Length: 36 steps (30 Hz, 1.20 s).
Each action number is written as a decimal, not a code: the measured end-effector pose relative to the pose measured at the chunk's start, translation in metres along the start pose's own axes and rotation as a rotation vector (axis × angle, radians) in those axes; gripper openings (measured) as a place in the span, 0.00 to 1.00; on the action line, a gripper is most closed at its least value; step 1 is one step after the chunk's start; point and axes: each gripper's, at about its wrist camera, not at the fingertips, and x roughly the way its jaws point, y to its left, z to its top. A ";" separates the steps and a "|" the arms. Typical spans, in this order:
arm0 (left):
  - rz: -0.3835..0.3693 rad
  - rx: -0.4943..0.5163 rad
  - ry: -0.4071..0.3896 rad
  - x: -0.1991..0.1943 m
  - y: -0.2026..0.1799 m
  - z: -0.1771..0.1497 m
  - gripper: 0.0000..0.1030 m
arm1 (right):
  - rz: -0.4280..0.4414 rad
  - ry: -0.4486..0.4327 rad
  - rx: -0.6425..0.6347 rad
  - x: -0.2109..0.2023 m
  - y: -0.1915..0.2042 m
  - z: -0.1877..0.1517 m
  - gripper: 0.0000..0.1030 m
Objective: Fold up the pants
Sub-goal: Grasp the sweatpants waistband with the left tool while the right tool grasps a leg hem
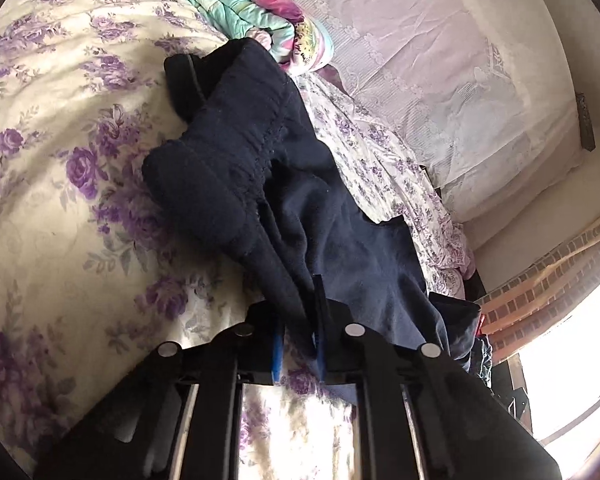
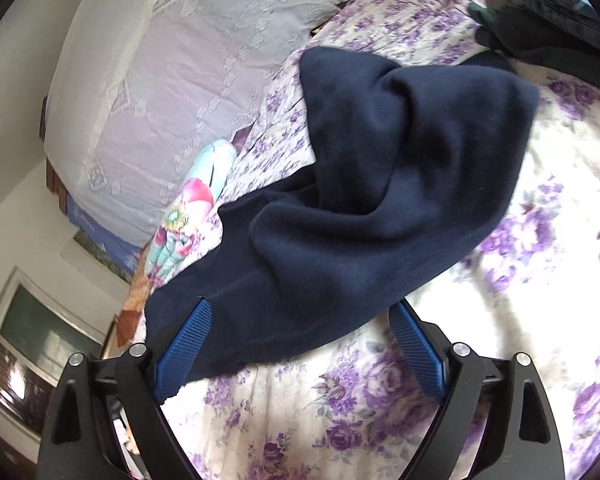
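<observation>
Floral bedsheet (image 2: 520, 300) under 1 navy pants (image 2: 380, 200), left tool (image 1: 298, 344) clenched on fabric, right tool (image 2: 300, 344) spread wide.

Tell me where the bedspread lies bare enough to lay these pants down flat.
Bare floral bedspread opens right of the navy pants, past the open right gripper. More shows left of the pants, beyond the left gripper shut on them. Crowded: the folded quilt and white pillows at the head, dark clothes at the far corner.
</observation>
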 end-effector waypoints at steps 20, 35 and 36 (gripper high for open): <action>0.050 -0.090 0.047 0.055 0.008 0.032 0.17 | -0.086 -0.002 0.021 0.056 -0.036 0.074 0.34; 0.011 0.127 -0.132 -0.053 -0.011 0.004 0.08 | -0.044 -0.071 -0.048 -0.013 -0.031 0.034 0.18; -0.002 0.124 -0.139 -0.062 -0.012 0.004 0.08 | -0.041 -0.077 -0.061 -0.019 -0.027 0.030 0.12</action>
